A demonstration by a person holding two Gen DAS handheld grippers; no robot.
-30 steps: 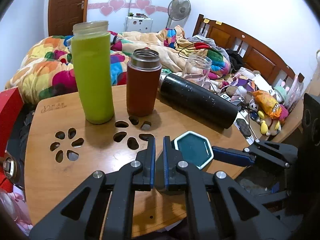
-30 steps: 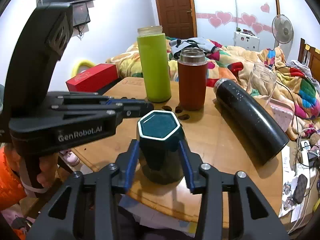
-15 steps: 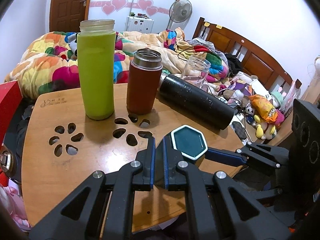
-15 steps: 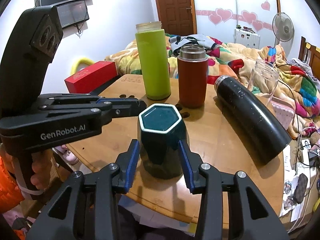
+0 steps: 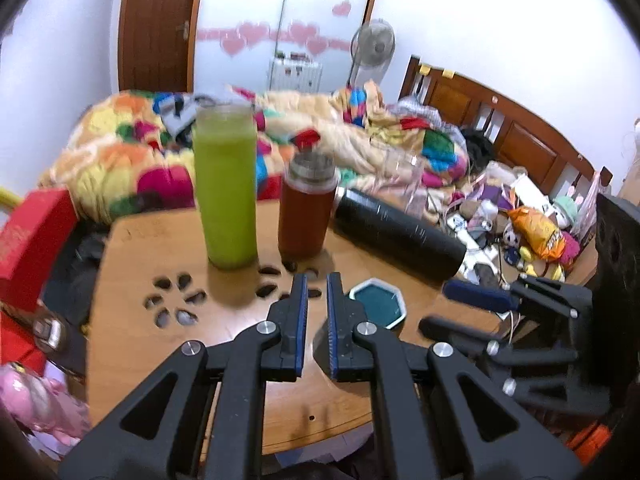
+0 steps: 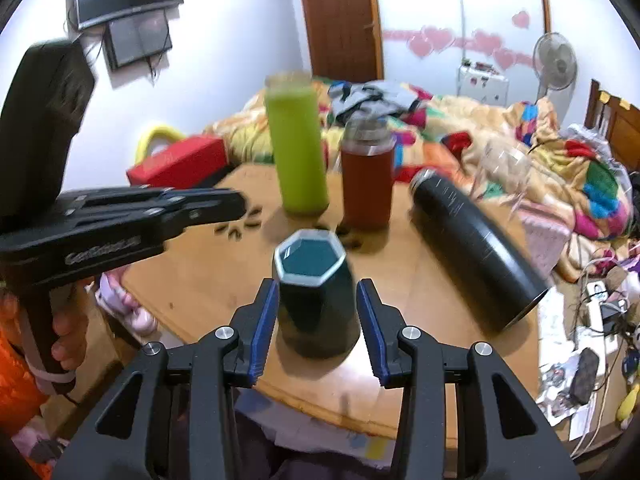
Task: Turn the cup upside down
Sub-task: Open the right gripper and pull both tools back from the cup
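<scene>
A dark teal hexagonal cup [image 6: 316, 300] with a white-edged flat top face stands on the round wooden table [image 6: 420, 300]. It also shows in the left wrist view [image 5: 378, 306]. My right gripper [image 6: 318, 300] is open, its blue pads on either side of the cup with small gaps. My left gripper [image 5: 317, 292] is nearly closed and empty, just left of the cup; it shows in the right wrist view [image 6: 236, 204].
A tall green bottle [image 6: 298, 148], a brown flask [image 6: 366, 176] and a black flask lying on its side [image 6: 476, 244] are behind the cup. A clear glass jar [image 6: 504, 172] stands at the far edge. A cluttered bed lies beyond.
My right gripper has opened and let go of the cup, which now stands on the table. Both grippers have drawn back and up a little.
</scene>
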